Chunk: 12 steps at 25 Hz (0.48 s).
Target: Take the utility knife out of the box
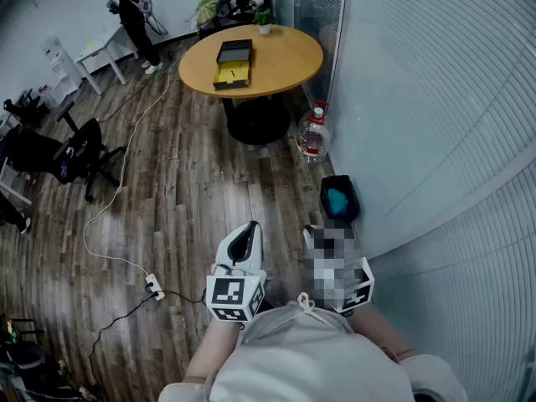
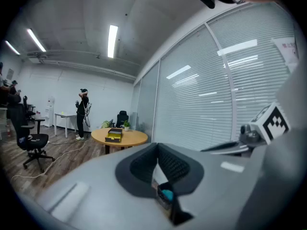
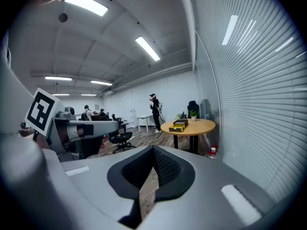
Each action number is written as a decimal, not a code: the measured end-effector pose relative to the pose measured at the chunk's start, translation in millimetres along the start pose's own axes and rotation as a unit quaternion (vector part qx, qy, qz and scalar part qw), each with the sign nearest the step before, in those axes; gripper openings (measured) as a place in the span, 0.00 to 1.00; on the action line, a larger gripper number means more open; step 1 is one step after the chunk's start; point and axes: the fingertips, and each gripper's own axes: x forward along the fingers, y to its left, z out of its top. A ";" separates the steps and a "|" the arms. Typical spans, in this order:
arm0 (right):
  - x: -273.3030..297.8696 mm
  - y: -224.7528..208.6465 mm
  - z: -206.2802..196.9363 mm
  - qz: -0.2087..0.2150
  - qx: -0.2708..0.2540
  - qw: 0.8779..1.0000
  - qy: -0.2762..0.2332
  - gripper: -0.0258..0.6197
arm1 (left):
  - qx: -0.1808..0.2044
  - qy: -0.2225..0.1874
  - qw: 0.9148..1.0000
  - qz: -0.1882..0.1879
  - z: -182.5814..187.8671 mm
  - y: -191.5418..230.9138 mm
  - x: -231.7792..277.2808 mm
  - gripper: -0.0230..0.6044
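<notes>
An open black box with a yellow inside (image 1: 233, 64) lies on a round wooden table (image 1: 289, 57) far ahead across the room. It also shows small in the left gripper view (image 2: 114, 135) and the right gripper view (image 3: 179, 125). The utility knife is too small to make out. Both grippers are held close to my body, well short of the table. The left gripper (image 1: 246, 237) is shut and empty, its jaws meeting in the left gripper view (image 2: 156, 150). The right gripper (image 1: 333, 245) is partly under a mosaic patch; its jaws are together and empty (image 3: 153, 152).
A water bottle (image 1: 312, 136) stands by the table's foot. A black bin (image 1: 339, 198) sits against the blind-covered glass wall on the right. A cable with a power strip (image 1: 153, 287) crosses the wood floor. At left are an office chair (image 1: 71, 153) and a person (image 1: 132, 11).
</notes>
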 end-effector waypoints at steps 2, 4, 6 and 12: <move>0.9 -2.6 -0.3 0.000 0.003 1.000 0.000 0.04 | 0.000 0.000 1.000 0.000 -0.1 -0.5 2.3 0.05; 1.8 -5.3 0.2 0.000 0.004 1.000 0.000 0.04 | 0.000 0.001 1.000 -0.001 -0.6 -1.1 5.2 0.05; 3.3 -8.3 0.5 -0.001 0.004 1.000 0.000 0.04 | 0.001 0.005 1.000 -0.003 -1.9 -1.7 8.8 0.05; 7.5 -16.0 -2.9 -0.006 0.035 0.999 0.003 0.04 | -0.003 0.016 1.000 -0.013 -7.1 -4.6 12.3 0.05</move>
